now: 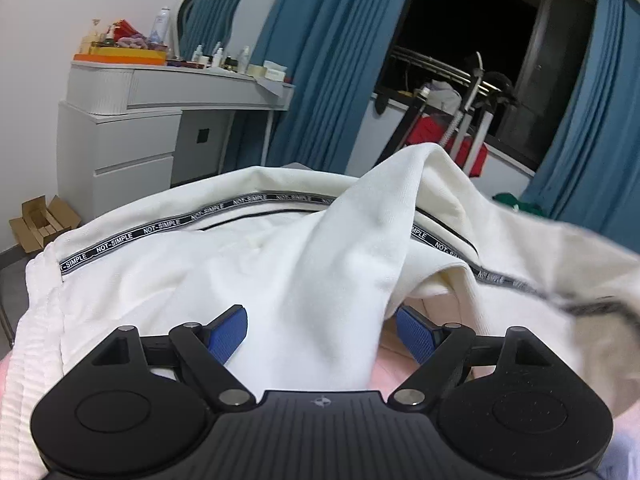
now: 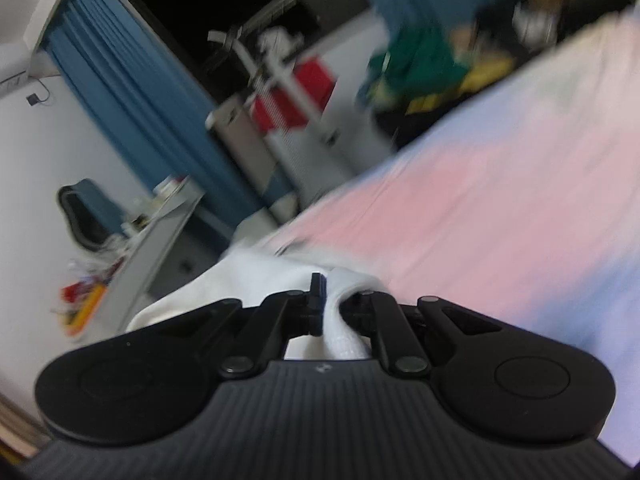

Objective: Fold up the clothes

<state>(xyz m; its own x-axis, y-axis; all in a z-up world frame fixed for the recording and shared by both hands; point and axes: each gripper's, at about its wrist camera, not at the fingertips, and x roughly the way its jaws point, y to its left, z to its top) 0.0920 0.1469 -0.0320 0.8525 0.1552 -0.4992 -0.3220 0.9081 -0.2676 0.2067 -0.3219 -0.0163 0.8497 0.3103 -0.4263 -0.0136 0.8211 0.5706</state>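
Now | left tongs (image 1: 320, 330) spread wide, a fold of the white garment (image 1: 248, 256) draped between them | right tongs (image 2: 329, 300) clamped on its edge | bed (image 2: 500, 184) beyond.

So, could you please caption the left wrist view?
Open left claw straddling a raised fold of cream-white tape-trimmed garment.

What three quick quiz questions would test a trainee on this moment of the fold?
1. True or false: the left claw is clamped on the white garment.
2. Which claw pinches white cloth: A left, B right, C neither?
3. Fill in: the tape on the garment reads NOT-____.

Key: 1 false, its fingers stand apart with cloth draped between them; 2 B; 3 SIMPLE.
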